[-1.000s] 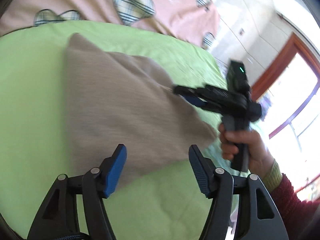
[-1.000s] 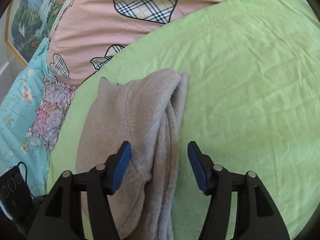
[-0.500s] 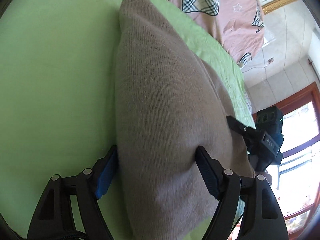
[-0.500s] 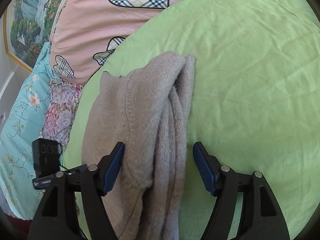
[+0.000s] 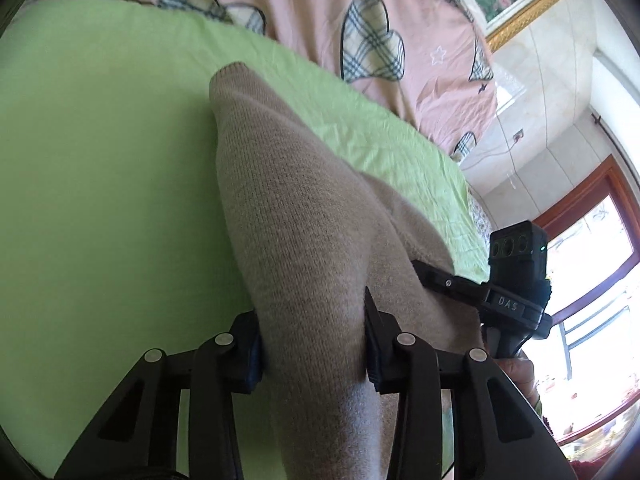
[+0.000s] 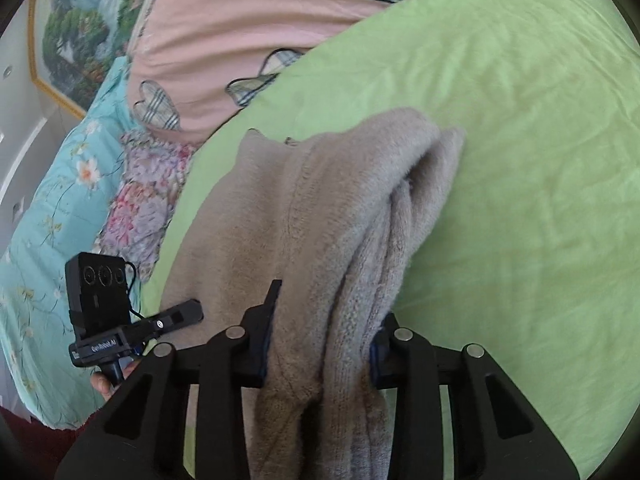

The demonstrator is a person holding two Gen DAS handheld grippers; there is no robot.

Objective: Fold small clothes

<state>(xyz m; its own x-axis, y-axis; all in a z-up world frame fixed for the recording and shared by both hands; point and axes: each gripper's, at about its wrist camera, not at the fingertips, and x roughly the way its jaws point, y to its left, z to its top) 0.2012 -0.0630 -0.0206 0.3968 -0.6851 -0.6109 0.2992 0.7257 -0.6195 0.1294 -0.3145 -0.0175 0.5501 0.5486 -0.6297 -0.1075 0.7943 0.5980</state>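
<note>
Bunching up between both sets of jaws, the beige knitted garment lies along the green sheet of the bed, its far corner reaching toward the pink heart-patterned quilt. The left gripper has just been closing, and its pads now press a thick roll of the near edge from either side. Over on the other side the right gripper has been closing too, and it is pinching the layered, folded-over edge of the same piece.

Both holds look set, so the lift-and-carry should come next. Doing it well means raising both hands together and level, keeping the fabric taut between them so the stacked layers on the right do not slip apart. That grip takes in several thicknesses; a loose layer could slide out. Aim for the far edge, lay it down square, then let go.
</note>
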